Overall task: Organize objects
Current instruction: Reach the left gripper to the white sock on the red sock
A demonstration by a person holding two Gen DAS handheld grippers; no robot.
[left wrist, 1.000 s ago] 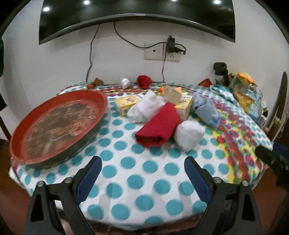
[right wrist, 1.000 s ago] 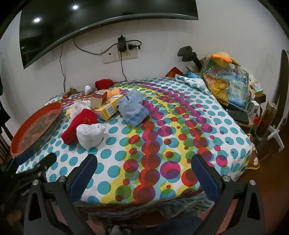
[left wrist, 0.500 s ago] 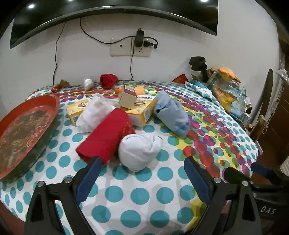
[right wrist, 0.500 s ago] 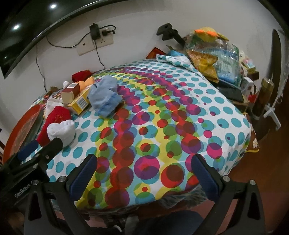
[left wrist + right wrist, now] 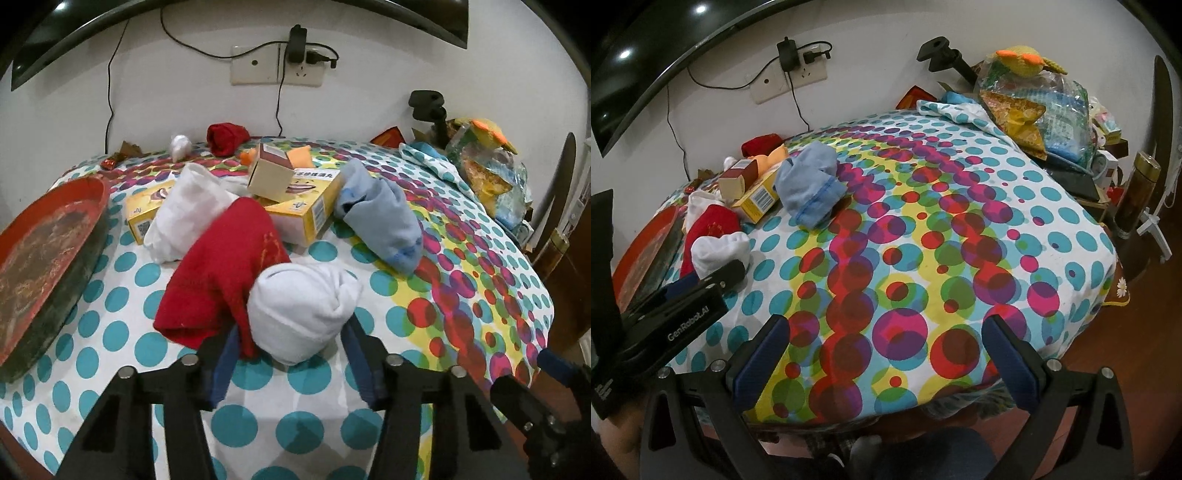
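My left gripper (image 5: 291,354) is open, its fingers on either side of the near end of a rolled white sock (image 5: 301,310); whether the pads touch it I cannot tell. A red sock (image 5: 225,273) lies against the sock's left side. Behind are a white cloth (image 5: 188,214), a yellow box (image 5: 303,214) with a small carton (image 5: 271,175) on it, and a blue sock (image 5: 384,221). My right gripper (image 5: 886,354) is open and empty above the table's front edge. In the right wrist view the left gripper (image 5: 713,273) reaches the white sock (image 5: 718,249).
A red round tray (image 5: 48,266) sits at the table's left edge. A red bundle (image 5: 225,138) and a small white ball (image 5: 180,146) lie by the wall. Bags and a yellow plush (image 5: 1030,62) are stacked at the right. The dotted tablecloth (image 5: 923,240) covers the table.
My left gripper has moved forward and narrowed, so the white sock now sits between its fingers. My right gripper has shifted slightly over the table's front, still open.
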